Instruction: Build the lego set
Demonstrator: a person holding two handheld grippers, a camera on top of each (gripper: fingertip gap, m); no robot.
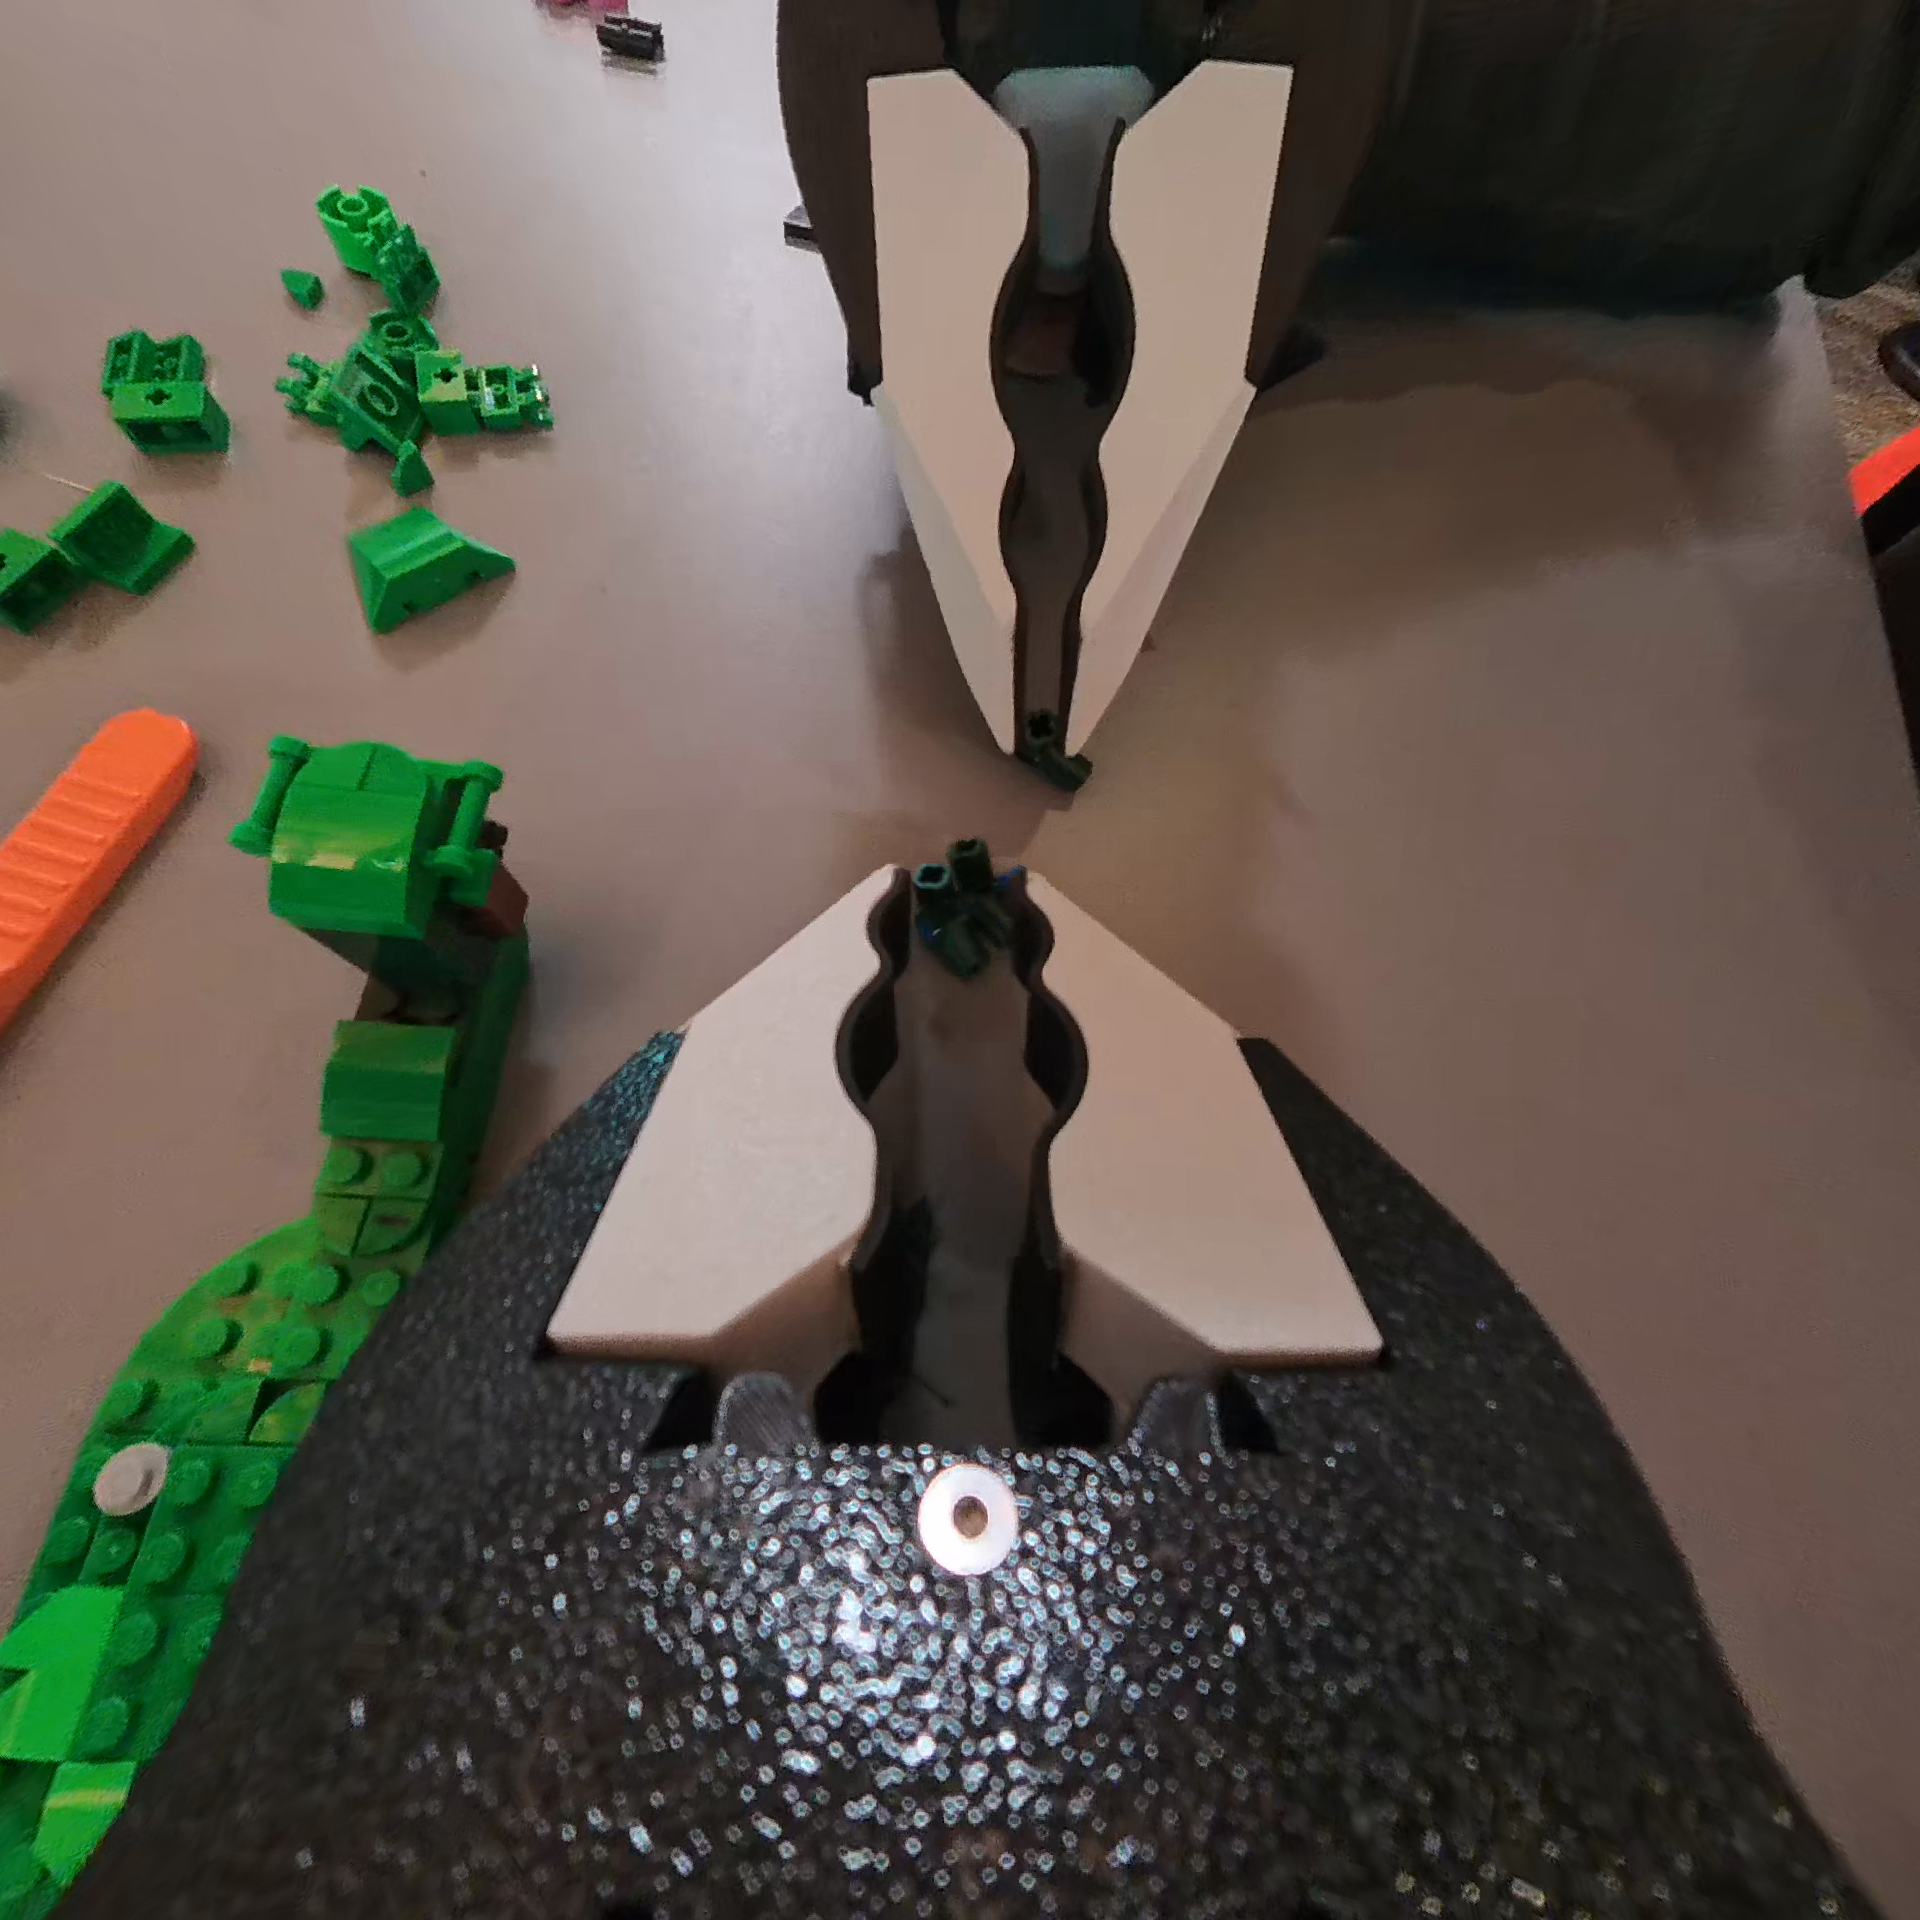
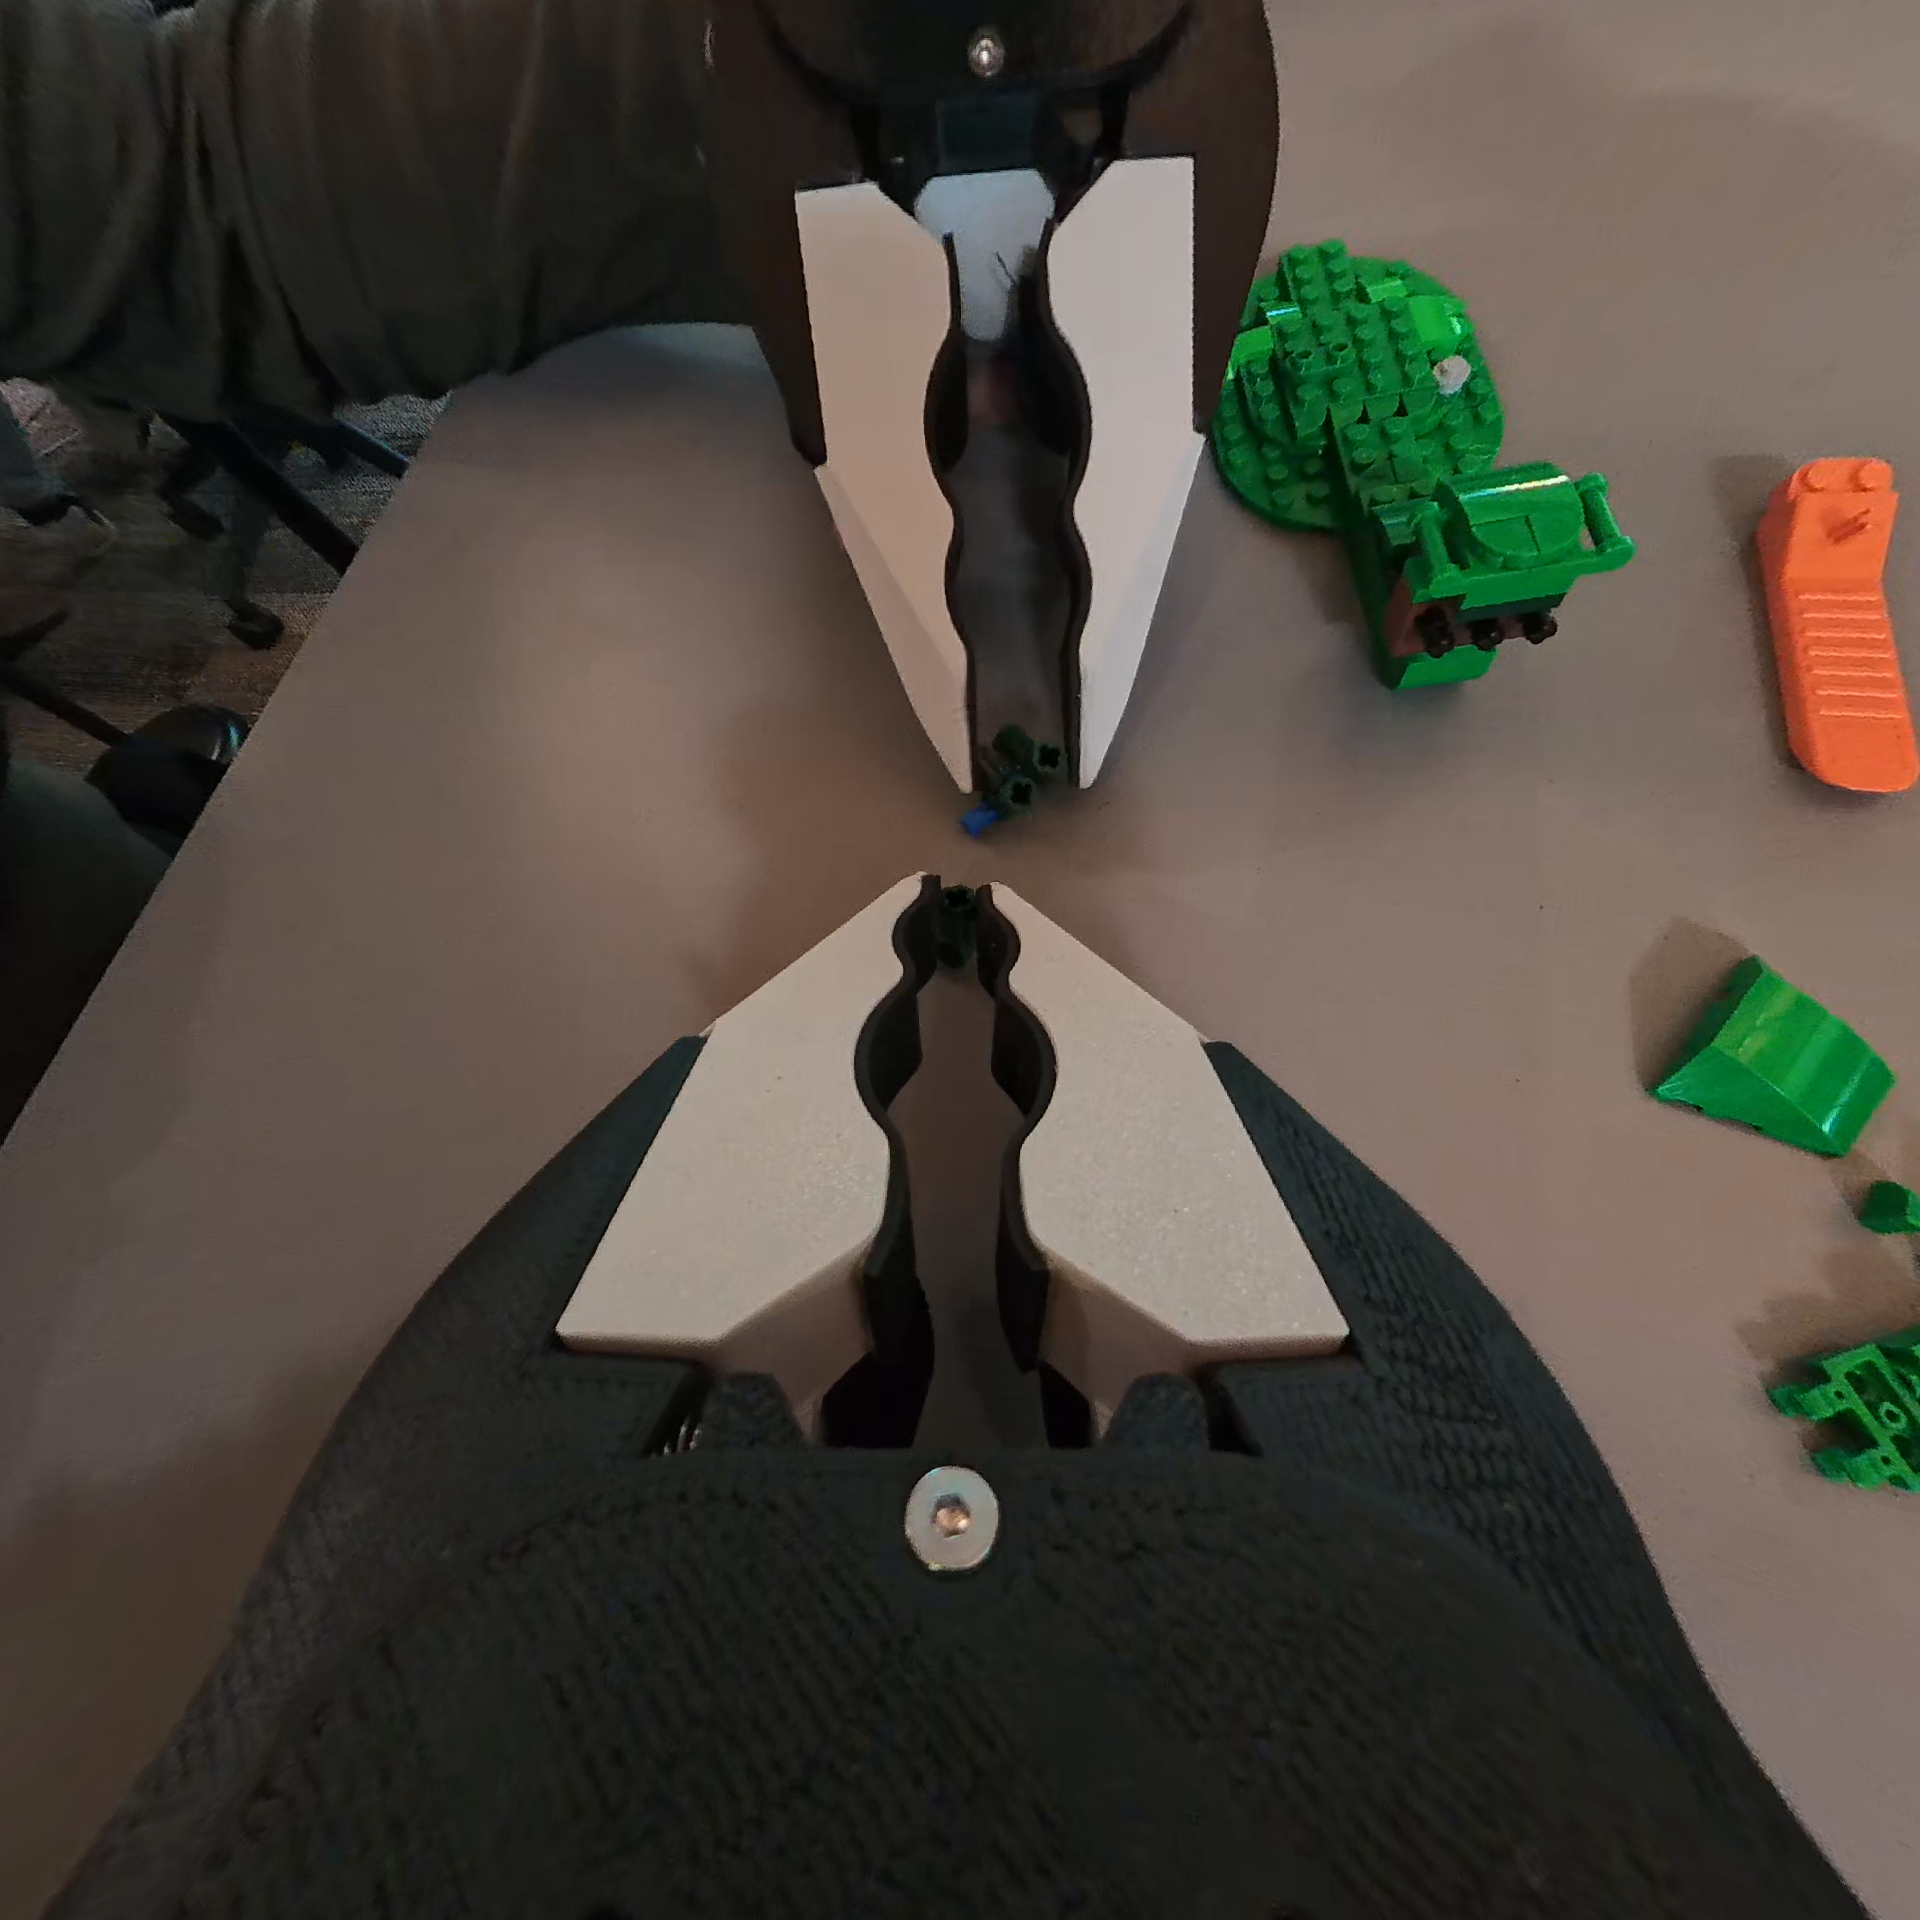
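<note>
My left gripper (image 1: pixel 961 883) is shut on a cluster of small dark green pieces with a blue part (image 1: pixel 961 920); it also shows in the right wrist view (image 2: pixel 1023 784) with the cluster (image 2: pixel 1013 784). My right gripper (image 2: pixel 956 894) is shut on one small dark green piece (image 2: pixel 954 925); it faces the left one tip to tip in the left wrist view (image 1: pixel 1044 743), with its piece (image 1: pixel 1051 753). A short gap separates the two tips above the table. The partly built green model (image 1: pixel 384 831) on its round base (image 2: pixel 1262 457) lies beside the left gripper.
An orange brick separator (image 1: pixel 78 852) (image 2: pixel 1839 665) lies beyond the model. Loose green bricks (image 1: pixel 405 384) and a green slope piece (image 1: pixel 421 566) (image 2: pixel 1771 1060) are scattered on the grey table (image 1: pixel 1455 831). The table edge (image 2: pixel 208 821) borders chairs and a dark sleeve (image 2: pixel 312 187). The tips of both grippers are at nearly the same place. Left tips and right tips are each some 15 cm from the orange brick separator (image 1: pixel 78 852). It turns up in the right wrist view (image 2: pixel 1824 652) as well.
</note>
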